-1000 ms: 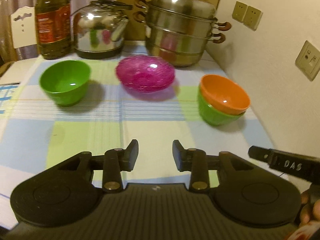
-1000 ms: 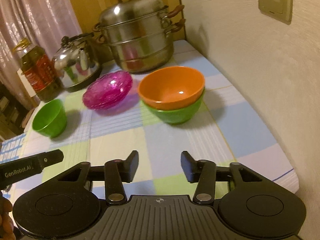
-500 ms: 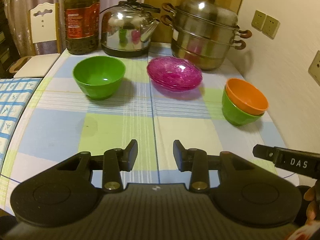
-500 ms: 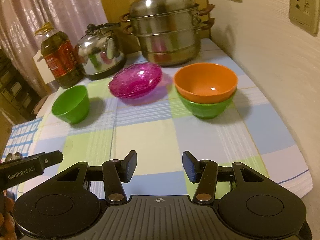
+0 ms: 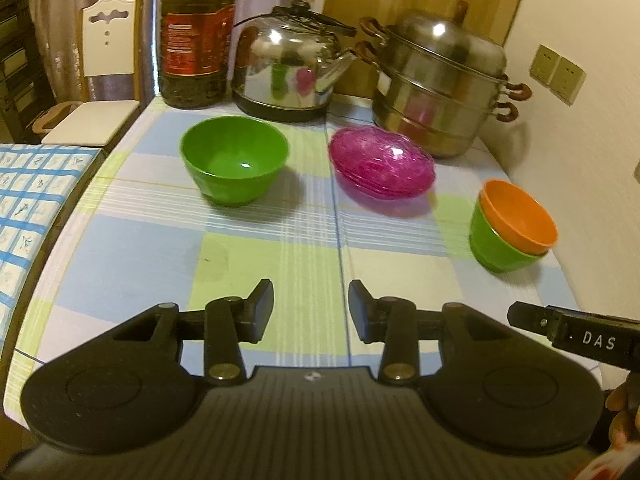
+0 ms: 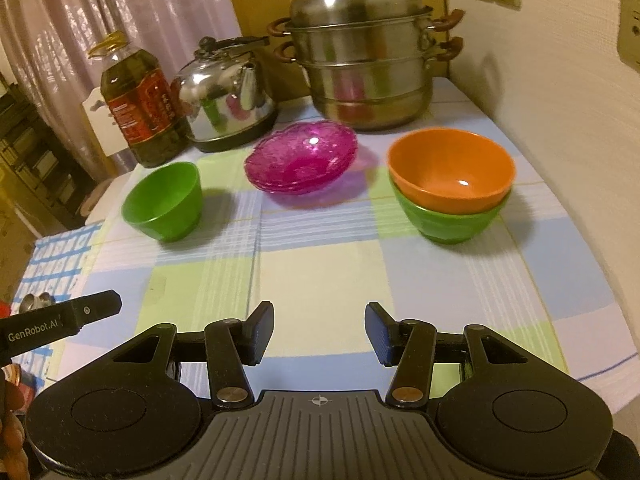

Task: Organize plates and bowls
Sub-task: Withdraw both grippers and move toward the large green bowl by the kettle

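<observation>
A lone green bowl (image 5: 234, 164) (image 6: 164, 204) stands on the checked tablecloth (image 5: 280, 264) at the back left. A stack of pink glass plates (image 5: 382, 168) (image 6: 302, 160) lies beside it in the middle. At the right, an orange bowl (image 5: 520, 216) (image 6: 452, 168) sits nested in a second green bowl (image 5: 496, 252) (image 6: 448, 224). My left gripper (image 5: 310, 304) hovers over the near part of the table, jaws opening, with nothing between them. My right gripper (image 6: 320, 324) is open and empty, also well short of the bowls.
An oil bottle (image 5: 196, 36), a steel kettle (image 5: 288, 68) and a stacked steamer pot (image 5: 440, 84) line the table's back edge. A wall (image 6: 560, 120) runs along the right side. A white chair (image 5: 108, 60) and a blue-checked surface (image 5: 28, 192) lie to the left.
Both grippers have drifted leftward away from the wall and back from the bowls, so the bowls now sit further right and farther off. No dish has moved.
</observation>
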### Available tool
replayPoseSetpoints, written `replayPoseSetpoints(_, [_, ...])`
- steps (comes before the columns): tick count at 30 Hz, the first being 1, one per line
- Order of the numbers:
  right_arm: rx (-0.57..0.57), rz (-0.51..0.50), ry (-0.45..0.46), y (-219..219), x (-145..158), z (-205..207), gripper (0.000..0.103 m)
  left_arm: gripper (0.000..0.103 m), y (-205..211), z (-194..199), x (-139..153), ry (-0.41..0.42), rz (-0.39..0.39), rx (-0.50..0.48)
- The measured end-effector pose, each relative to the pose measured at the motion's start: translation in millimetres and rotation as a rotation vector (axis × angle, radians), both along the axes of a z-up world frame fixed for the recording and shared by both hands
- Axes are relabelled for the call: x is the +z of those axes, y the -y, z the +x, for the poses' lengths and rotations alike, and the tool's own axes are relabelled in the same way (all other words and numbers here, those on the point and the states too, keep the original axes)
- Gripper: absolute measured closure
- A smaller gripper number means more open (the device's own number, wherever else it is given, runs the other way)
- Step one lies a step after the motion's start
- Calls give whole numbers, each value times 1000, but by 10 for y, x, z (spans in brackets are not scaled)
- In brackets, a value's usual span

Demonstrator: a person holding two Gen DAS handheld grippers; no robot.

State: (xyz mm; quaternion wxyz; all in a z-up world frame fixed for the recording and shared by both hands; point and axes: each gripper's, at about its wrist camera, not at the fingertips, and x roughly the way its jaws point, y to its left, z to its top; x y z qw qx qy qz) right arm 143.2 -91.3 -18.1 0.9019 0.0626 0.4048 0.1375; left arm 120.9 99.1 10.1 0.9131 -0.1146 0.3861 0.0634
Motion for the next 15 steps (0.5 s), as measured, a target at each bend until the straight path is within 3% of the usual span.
replayPoseSetpoints(15, [107,4,5,-604,9,411,52,66,-629,336,22,4,6,78])
